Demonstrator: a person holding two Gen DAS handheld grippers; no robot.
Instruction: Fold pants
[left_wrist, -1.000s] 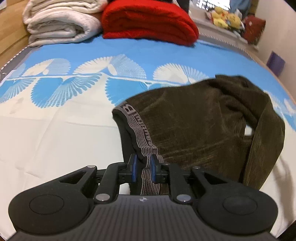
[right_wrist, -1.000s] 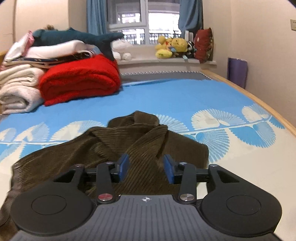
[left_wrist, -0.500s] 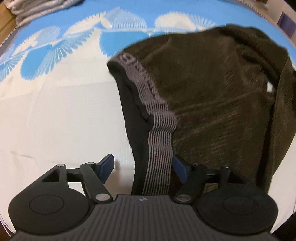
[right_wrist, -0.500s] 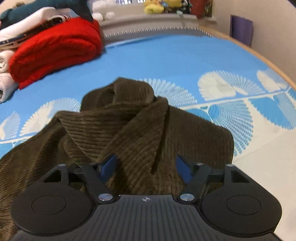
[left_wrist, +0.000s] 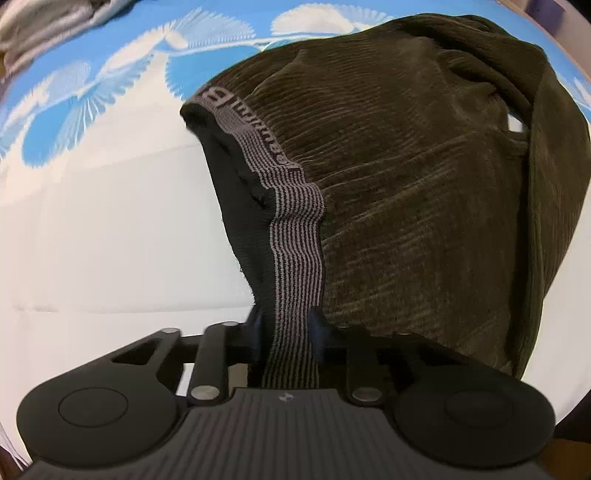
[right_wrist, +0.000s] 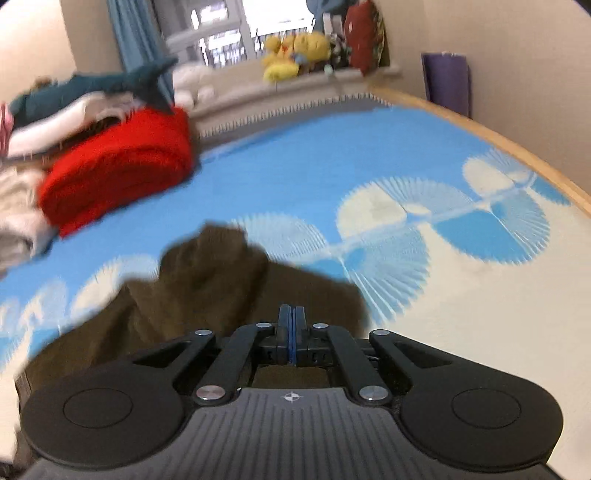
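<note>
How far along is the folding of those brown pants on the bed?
Barely started. The pants lie rumpled, with no neat fold showing. In hand: the left gripper is closing on the striped waistband, which sits between its fingers; the right gripper is shut over the fabric, though a hold isn't clear. Smoothing and folding remain.

L tongs (left_wrist: 286, 330) closing on pants (left_wrist: 424, 192) waistband (left_wrist: 295, 229)

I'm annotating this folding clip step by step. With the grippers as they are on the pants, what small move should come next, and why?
Probably lift the left gripper a little to raise the striped waistband. Its jaws are closing on that band, while the brown pants lie bunched on the bedsheet. The right gripper looks shut with nothing visible between its pads.
</note>
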